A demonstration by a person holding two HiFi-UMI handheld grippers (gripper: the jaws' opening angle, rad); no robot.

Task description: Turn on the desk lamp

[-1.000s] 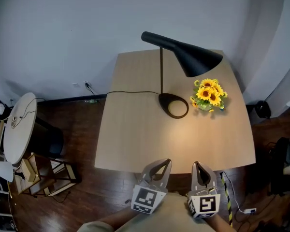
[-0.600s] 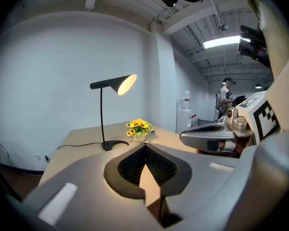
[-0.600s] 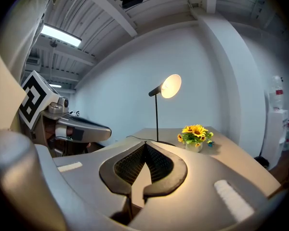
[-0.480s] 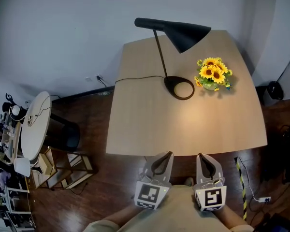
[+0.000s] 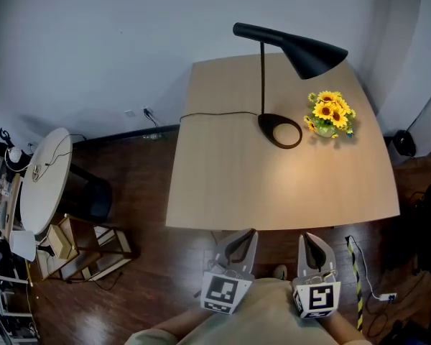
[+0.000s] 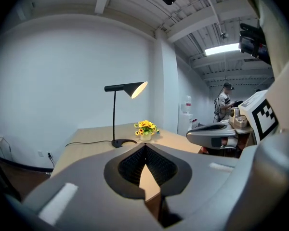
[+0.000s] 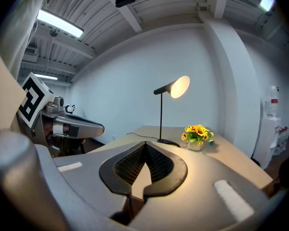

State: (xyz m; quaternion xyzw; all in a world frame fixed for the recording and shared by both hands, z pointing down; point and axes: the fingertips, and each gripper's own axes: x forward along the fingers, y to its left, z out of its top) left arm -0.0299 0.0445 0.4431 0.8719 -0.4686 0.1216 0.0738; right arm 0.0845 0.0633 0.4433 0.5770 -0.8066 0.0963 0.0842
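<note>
A black desk lamp [image 5: 291,47] stands at the far side of the wooden table [image 5: 223,185], its round base [image 5: 280,131] near the middle back and its cone shade lit, with a warm patch of light on the tabletop. The lit shade also shows in the left gripper view [image 6: 126,87] and the right gripper view [image 7: 173,88]. Both grippers hang below the table's near edge, well short of the lamp. My left gripper [image 5: 242,236] is shut with nothing in it. My right gripper [image 5: 312,241] is shut and empty too.
A small pot of sunflowers [image 5: 330,115] sits right of the lamp base. The lamp's cord [image 5: 215,113] runs left off the table toward a wall socket. A round white side table [image 5: 43,178] and a wooden stool [image 5: 79,246] stand at the left on the dark floor.
The head view has shifted, so the table and lamp now sit further right in the picture. Both grippers stay shut, just below the table's near edge.
</note>
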